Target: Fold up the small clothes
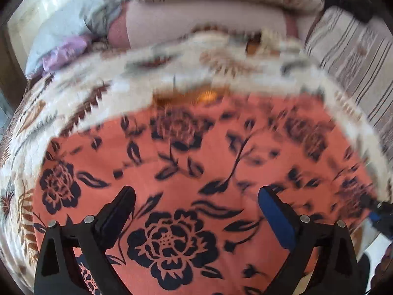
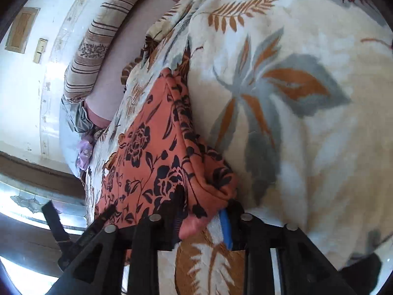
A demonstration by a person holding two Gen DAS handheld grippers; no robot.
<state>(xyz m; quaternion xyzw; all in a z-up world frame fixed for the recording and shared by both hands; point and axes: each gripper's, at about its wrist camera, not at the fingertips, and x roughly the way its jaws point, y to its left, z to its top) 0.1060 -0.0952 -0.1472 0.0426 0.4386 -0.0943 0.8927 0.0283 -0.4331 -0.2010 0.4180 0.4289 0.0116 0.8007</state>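
Right gripper (image 2: 203, 211) pinches the orange black-flowered cloth garment (image 2: 157, 147) at its edge; left gripper (image 1: 196, 211) wide above it, empty — carry fold across evenly, keep tension.

Black gripper (image 1: 196, 196) frames, silver screws, blue finger pads (image 1: 277, 218).

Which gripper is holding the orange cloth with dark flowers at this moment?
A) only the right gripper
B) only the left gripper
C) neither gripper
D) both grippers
A: the right gripper is pinched on a bunched edge of the orange floral cloth, while the left gripper stands wide open above the cloth with nothing between its fingers.
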